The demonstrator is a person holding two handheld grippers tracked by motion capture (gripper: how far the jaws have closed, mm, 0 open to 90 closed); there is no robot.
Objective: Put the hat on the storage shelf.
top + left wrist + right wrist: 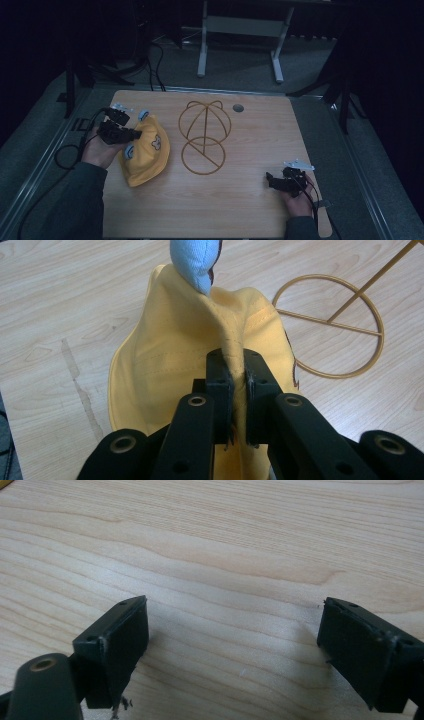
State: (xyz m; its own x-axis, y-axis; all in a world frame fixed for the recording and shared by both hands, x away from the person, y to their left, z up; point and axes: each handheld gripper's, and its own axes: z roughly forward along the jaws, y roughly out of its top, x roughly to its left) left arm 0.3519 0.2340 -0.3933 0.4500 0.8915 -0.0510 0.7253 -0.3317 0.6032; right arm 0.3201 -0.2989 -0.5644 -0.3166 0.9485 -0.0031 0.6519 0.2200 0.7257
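High view: I see a light wooden table [240,200] with a yellow cap [147,157] lying on its left side, and a gold wire stand [204,136] just to the right of the cap, near the middle of the table. The left gripper [131,134] is at the left edge of the cap, and the person's left hand [100,150] holds it from the near-left. The right gripper [272,181] is at the near right part of the table, well apart from the cap and from the stand.

In the left gripper view, the two black jaws are pressed together on a raised fold of the yellow cap [190,340]. The fabric goes up between the pads and the rest of the cap spreads on the wood beyond them. A light blue ear [195,260] of the cap stands at the far end of the fold. A round ring of the wire stand [332,325] lies on the table to the right of the cap.

In the right gripper view, the jaws are spread wide, and between them I see bare wood of the table [225,555]. They hold nothing.
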